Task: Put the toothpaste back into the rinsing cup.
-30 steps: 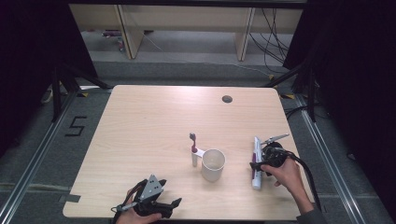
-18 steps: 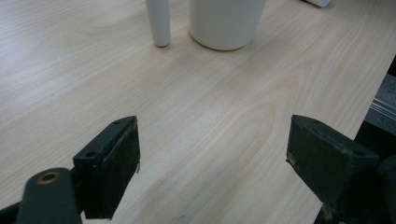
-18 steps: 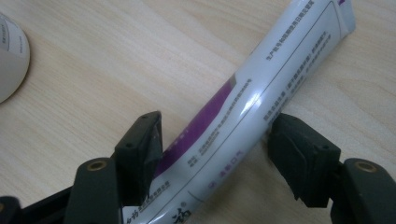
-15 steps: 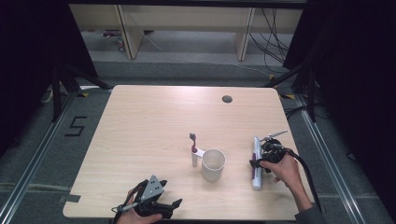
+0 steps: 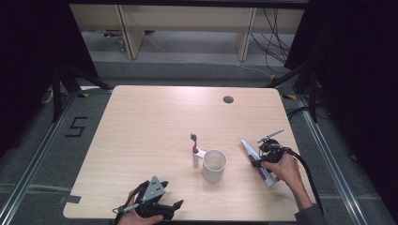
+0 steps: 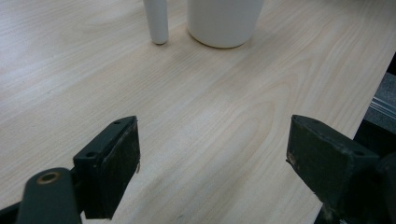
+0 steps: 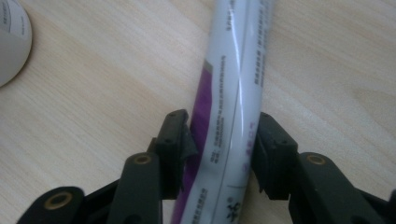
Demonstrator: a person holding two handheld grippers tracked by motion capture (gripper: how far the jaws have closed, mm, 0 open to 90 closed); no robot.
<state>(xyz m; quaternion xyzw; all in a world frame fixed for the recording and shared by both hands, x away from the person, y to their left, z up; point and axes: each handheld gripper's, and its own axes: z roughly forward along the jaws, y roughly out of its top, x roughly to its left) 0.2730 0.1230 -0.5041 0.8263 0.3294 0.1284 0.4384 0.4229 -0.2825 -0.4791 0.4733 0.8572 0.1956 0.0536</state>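
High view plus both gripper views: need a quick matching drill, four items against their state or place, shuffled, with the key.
Items:
1. toothpaste tube
2. cup
3. toothbrush
4. left gripper

States:
A. open over bare wood at the table's near edge
B. white, upright, mid-table
C. lying flat between the right gripper's jaws
D. stands just left of the cup in the high view, bristles up

Pairs: 1-C, 2-B, 3-D, 4-A

white-purple toothpaste tube (image 7: 231,107) lying flat on table's right side, clamped between right tongs (image 7: 219,144).
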